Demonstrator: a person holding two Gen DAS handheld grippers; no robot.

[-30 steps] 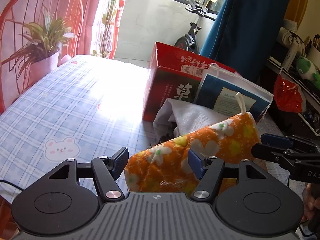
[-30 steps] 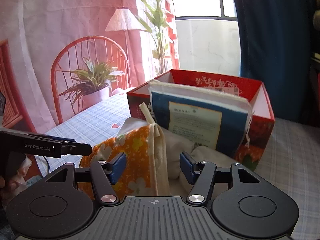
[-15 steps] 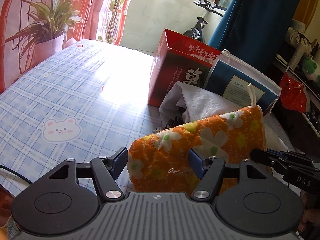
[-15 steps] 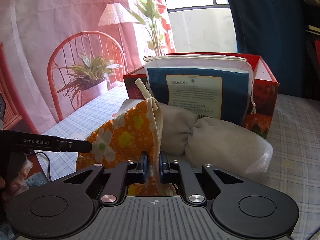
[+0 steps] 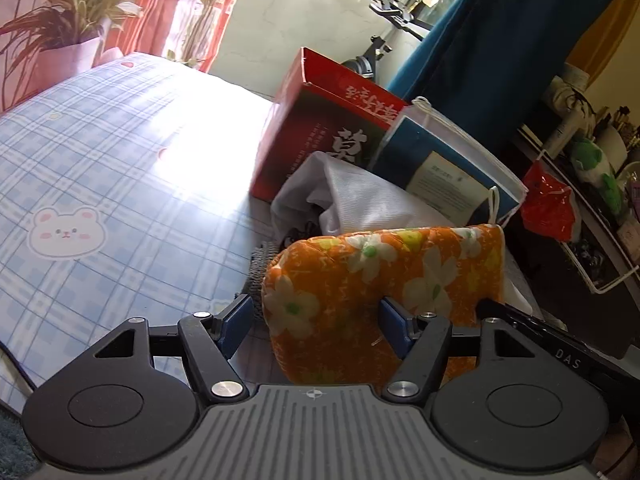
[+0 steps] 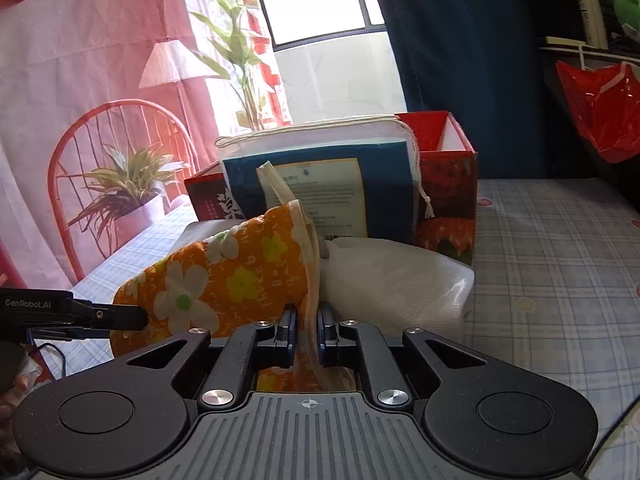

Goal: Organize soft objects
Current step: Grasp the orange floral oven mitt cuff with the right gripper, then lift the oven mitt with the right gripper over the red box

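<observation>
The orange flowered mitt (image 6: 224,276) is held up off the blue checked bed (image 5: 120,168), in front of a white cloth bundle (image 6: 400,276) and a red box (image 6: 448,184) with a blue packet (image 6: 328,184) leaning in it. The right tool (image 6: 307,330) is clamped shut on the mitt's cream-edged cuff. The left tool (image 5: 316,322) is spread wide around the mitt's other end; whether its pads press the fabric cannot be told.

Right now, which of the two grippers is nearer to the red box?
Neither clearly. The right gripper pinches the orange mitt's cream edge; the left gripper straddles its other end, open. The red box stands behind the mitt.
</observation>
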